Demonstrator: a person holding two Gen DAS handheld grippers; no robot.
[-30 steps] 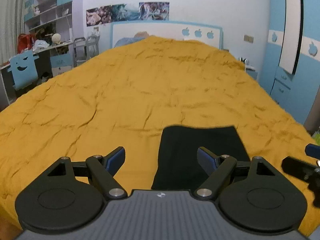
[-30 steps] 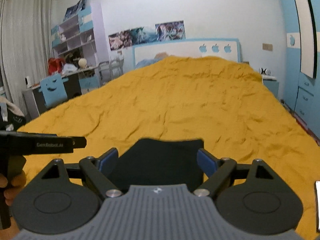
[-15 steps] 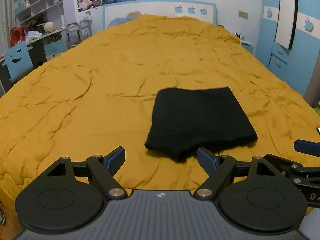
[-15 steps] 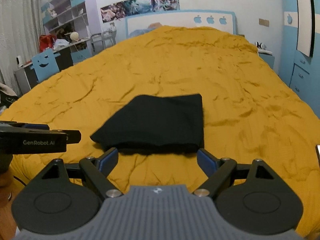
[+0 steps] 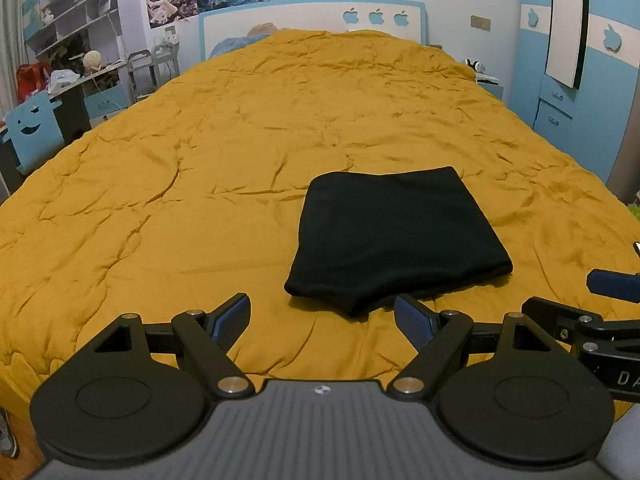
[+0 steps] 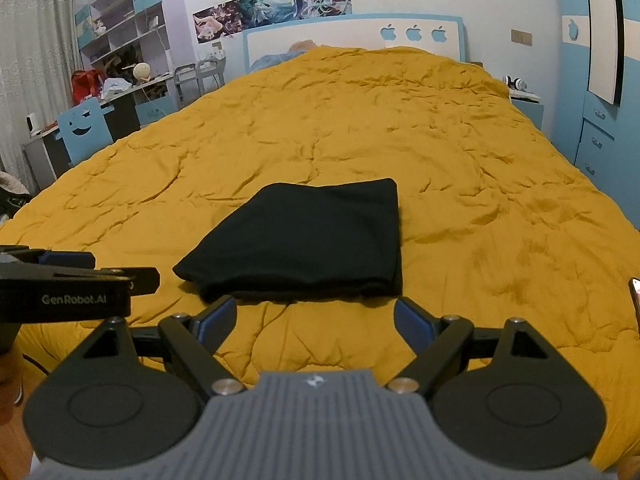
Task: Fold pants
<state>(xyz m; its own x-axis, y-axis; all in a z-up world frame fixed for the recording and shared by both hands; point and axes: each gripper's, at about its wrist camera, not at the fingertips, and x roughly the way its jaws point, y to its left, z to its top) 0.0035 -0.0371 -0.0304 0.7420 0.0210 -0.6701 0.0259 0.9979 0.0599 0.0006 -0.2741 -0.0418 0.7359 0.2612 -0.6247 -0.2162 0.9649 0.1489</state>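
Note:
The black pants [image 5: 394,236] lie folded into a compact rectangle on the mustard-yellow bedspread [image 5: 240,152]. They also show in the right wrist view [image 6: 304,236]. My left gripper [image 5: 322,316] is open and empty, held back from the pants' near edge. My right gripper [image 6: 314,318] is open and empty, also short of the near edge. The right gripper shows at the right edge of the left wrist view [image 5: 600,320]. The left gripper shows at the left of the right wrist view [image 6: 76,280].
The bedspread [image 6: 480,184] covers a large bed with a white and blue headboard [image 5: 312,16]. A desk with shelves and a blue chair [image 5: 34,132] stand at the left. Blue wardrobes [image 5: 580,80] stand at the right.
Both grippers have pulled back from the pants and tilted down, so the whole folded bundle now lies in view. Both stay open.

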